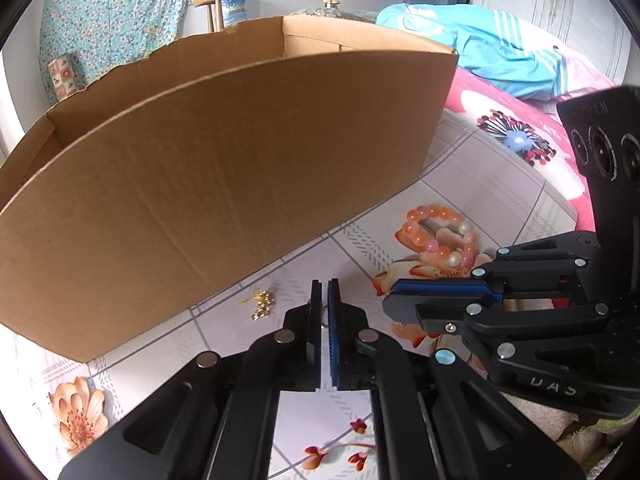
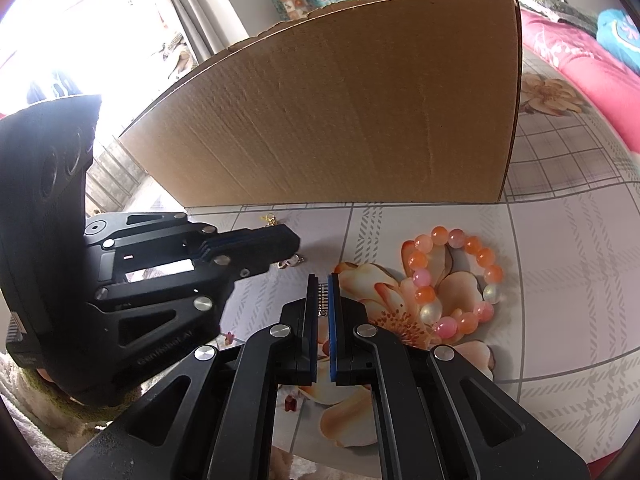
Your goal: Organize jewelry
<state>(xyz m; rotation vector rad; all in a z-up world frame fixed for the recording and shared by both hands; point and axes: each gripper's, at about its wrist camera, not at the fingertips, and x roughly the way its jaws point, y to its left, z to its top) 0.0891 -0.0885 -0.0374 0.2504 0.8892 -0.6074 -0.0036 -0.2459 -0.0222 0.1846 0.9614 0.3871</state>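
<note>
A bracelet of orange, pink and pearly beads (image 1: 434,216) (image 2: 486,258) lies on the flowered tablecloth. Close to the box wall lies a small gold trinket (image 1: 262,306) (image 2: 270,220). My left gripper (image 1: 324,288) (image 2: 297,240) is shut, tips down on a small silver and pink charm (image 2: 290,263), which is mostly hidden under them. My right gripper (image 2: 323,282) (image 1: 390,300) is shut with nothing seen between its pads. It hovers just left of the bracelet, beside the left gripper.
A tall open cardboard box (image 1: 220,180) (image 2: 340,120) stands right behind the jewelry and blocks the way forward. The tablecloth (image 2: 560,320) runs to a pink flowered blanket (image 1: 520,128) with blue clothing (image 1: 500,52) on the right.
</note>
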